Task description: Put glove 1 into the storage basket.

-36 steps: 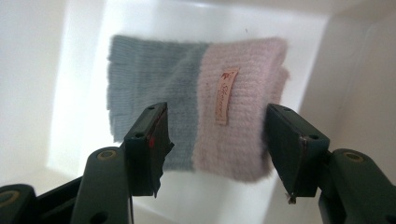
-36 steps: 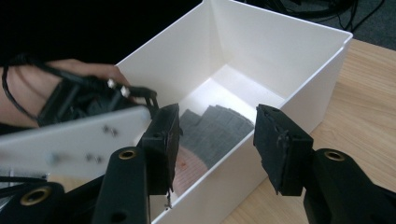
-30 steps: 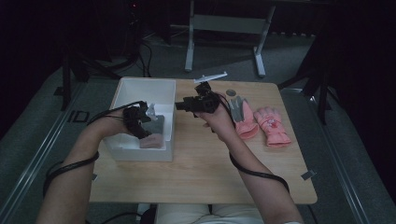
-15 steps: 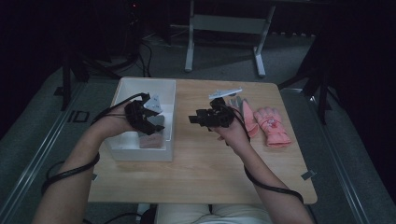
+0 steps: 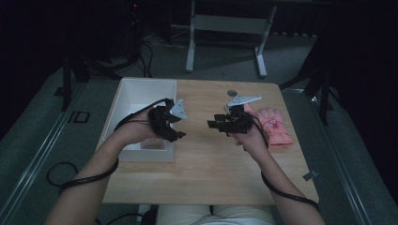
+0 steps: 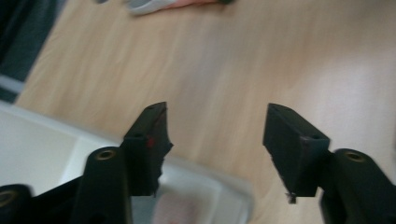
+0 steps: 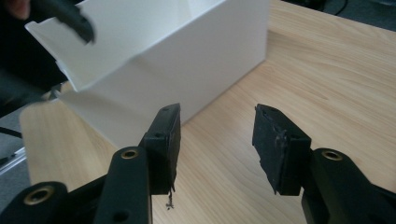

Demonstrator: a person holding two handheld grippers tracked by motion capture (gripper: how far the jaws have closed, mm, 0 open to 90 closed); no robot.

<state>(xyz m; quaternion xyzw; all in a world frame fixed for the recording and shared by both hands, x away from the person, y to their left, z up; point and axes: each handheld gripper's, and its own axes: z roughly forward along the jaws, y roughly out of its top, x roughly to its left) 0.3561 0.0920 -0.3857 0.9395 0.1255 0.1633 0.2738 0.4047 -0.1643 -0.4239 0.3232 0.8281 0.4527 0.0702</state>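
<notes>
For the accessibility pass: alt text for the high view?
A person holds the left tool at a white box's rim and the right tool over a wooden table, both empty; a pink glove lies at right.

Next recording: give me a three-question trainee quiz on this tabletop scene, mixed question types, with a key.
1. True or false: the left hand-held gripper grips a pink glove.
2. The pink knitted glove on the wooden table lies: A) beside the right hand-held gripper, B) inside the white rectangular plastic box, C) on the floor.
3. What pale pink thing sits in the white box's near corner?

Key
1. False; its jaws stand apart with nothing between them.
2. A.
3. A soft pinkish item, too blurred to identify.
</notes>
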